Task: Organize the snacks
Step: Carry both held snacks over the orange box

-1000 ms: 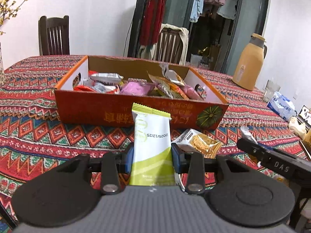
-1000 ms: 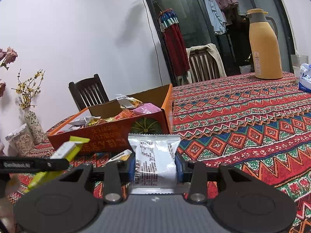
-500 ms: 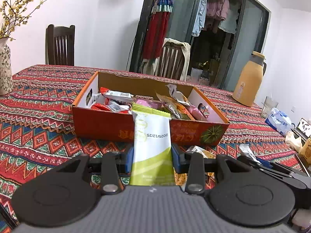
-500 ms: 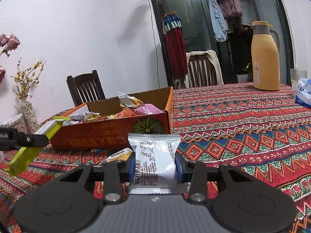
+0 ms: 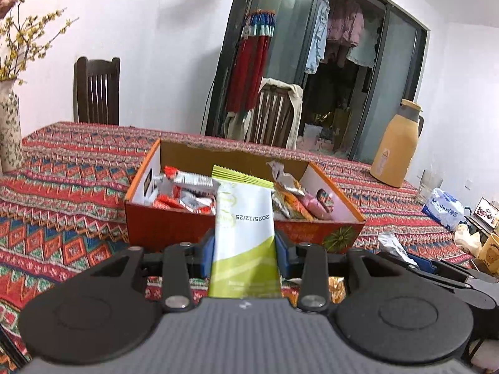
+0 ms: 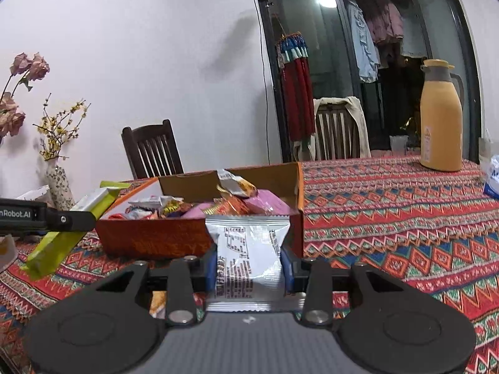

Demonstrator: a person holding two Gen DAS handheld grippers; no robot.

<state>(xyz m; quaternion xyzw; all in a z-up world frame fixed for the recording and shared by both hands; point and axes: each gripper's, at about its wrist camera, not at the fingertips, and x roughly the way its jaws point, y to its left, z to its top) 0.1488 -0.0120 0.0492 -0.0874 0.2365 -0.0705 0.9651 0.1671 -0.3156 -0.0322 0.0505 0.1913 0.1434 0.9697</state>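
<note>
Left gripper clenched on a green-and-white snack packet; right gripper clenched on a silver snack packet, both before the orange cardboard box mid-table.

You are in a lived-in home, its dining room; the counter wears a red patterned woven cloth; dark wooden dining chairs stand against a plain white wall, one with a pale garment draped over its back; a vase of dried yellow sprigs and pink flowers sits at the edge; a tan thermos jug stands at the far side; behind glass sliding doors you see laundry hanging, shirts and pink clothes; an open orange cardboard box holds assorted snack packets.
</note>
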